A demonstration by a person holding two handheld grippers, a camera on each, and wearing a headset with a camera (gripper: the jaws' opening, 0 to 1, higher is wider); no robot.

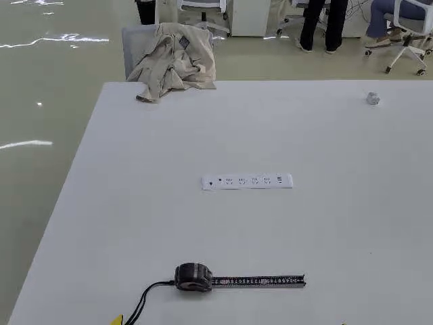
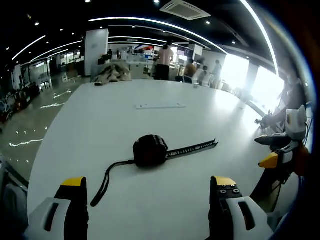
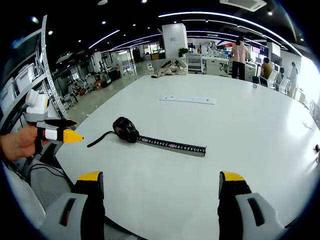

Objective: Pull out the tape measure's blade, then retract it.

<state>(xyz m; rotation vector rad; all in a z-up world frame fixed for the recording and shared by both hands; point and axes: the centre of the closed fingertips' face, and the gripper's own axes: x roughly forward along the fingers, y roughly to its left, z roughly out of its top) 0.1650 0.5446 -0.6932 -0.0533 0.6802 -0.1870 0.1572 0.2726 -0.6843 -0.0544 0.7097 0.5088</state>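
Observation:
A black tape measure (image 1: 193,277) lies near the table's front edge, its blade (image 1: 260,281) pulled out flat to the right and its black wrist strap (image 1: 145,298) trailing left. In the left gripper view the tape measure (image 2: 150,150) sits ahead of my left gripper (image 2: 148,182), which is open, holds nothing and stays back from the case. My right gripper (image 3: 161,176) is open as well, short of the tape measure (image 3: 126,129) and its blade (image 3: 172,145). Neither gripper touches the tape.
A white power strip (image 1: 247,181) lies mid-table. A beige jacket (image 1: 172,61) hangs over a chair at the far left edge. A small crumpled object (image 1: 373,99) sits far right. People and office chairs are beyond the table.

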